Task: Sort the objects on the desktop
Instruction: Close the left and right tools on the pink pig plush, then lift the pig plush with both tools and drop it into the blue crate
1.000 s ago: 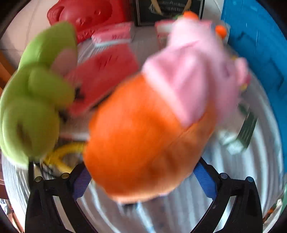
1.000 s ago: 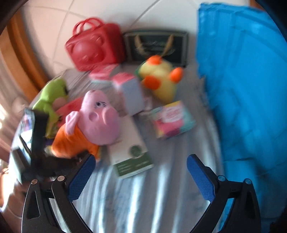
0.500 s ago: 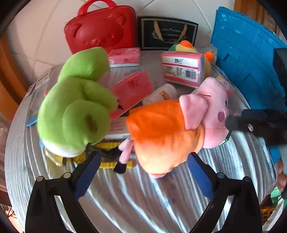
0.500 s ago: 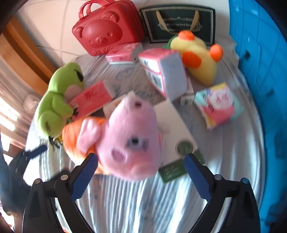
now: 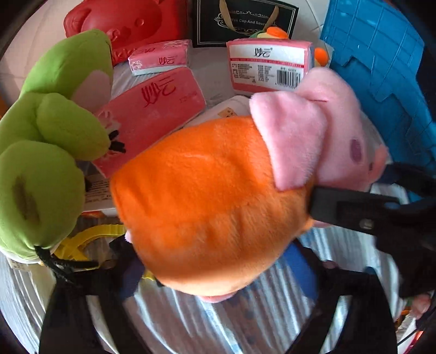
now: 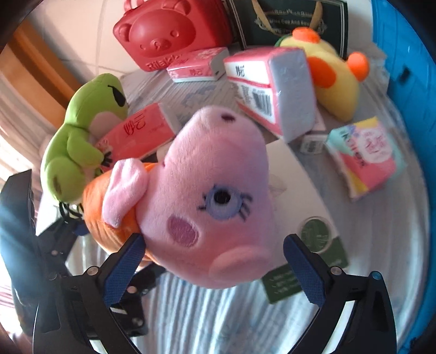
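Observation:
A pig plush with a pink head and orange body lies on the striped table cloth. My left gripper straddles the orange body, its jaws closing; the left pad is hidden behind the plush and the blue right pad sits at the body's edge. My right gripper straddles the pig's head, its jaws also closing; its left pad touches the plush, while a small gap separates the right pad from it. One black finger of the right gripper shows by the pig's neck.
A green frog plush leans on a pink tissue pack at the left. Behind stand a red bear case, a dark gift bag, more tissue packs and a yellow duck plush. A blue crate walls the right side.
Both grippers have come down close onto the pig plush, the left around its body and the right around its head. Both pairs of jaws stand narrower than before.

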Tool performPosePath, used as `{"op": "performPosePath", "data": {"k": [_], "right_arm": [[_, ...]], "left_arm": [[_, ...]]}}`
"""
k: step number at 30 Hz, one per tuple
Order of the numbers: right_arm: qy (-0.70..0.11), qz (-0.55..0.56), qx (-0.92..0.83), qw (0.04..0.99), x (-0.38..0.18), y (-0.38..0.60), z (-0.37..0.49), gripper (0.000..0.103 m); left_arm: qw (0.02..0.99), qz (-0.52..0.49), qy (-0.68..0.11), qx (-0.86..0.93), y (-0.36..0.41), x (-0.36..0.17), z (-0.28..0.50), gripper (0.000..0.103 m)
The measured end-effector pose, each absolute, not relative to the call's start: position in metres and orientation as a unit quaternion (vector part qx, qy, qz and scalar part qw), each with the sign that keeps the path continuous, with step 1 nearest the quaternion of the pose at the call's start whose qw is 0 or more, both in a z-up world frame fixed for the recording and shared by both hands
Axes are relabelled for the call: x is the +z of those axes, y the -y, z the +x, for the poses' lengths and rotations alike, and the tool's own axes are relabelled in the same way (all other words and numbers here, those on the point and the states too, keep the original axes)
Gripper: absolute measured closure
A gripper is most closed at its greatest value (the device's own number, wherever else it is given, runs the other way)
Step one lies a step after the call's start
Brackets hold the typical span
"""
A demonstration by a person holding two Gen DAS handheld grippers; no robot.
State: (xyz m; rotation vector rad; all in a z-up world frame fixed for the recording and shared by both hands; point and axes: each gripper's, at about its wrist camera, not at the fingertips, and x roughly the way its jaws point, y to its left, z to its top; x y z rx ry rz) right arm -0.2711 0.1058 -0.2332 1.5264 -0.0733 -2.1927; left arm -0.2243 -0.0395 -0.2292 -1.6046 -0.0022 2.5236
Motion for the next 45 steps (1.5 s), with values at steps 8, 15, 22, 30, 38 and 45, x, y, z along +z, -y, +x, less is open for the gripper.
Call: {"op": "performPosePath", "data": {"k": [8,15,22,30,38,45], "right_arm": [[0.014,0.528,-0.814,0.241,-0.198,-0.116,-0.250,0.033],[0.014,0.446,-0.866,0.227,-0.109,-0.153,-0.216,0.033],[0.021,0.352,-0.920,0.169,-0.012,-0.216,-0.169,0.033],[0.021,0.256,-0.966,0.036,0.078,-0.318,-0.111,0.033],[0.080,0.291,-0.952,-0.052,0.072,-0.442,-0.089,0.033],[0.144,0.322,-0.933,-0.067,0.042,-0.514,-0.081,0.029]], "left_arm": [[0.079,-0.480,-0.016,0.874,0.021,-0.172,-0.197,0.027],[0.102,-0.398,-0.031,0.911,-0.018,-0.087,-0.173,0.027],[0.173,-0.308,-0.057,0.934,-0.086,0.002,-0.161,0.027],[0.303,-0.250,-0.079,0.916,-0.209,0.079,-0.159,0.026],[0.379,-0.331,-0.134,0.854,-0.346,0.062,-0.182,0.025],[0.378,-0.373,-0.168,0.830,-0.403,0.036,-0.182,0.021]]}}
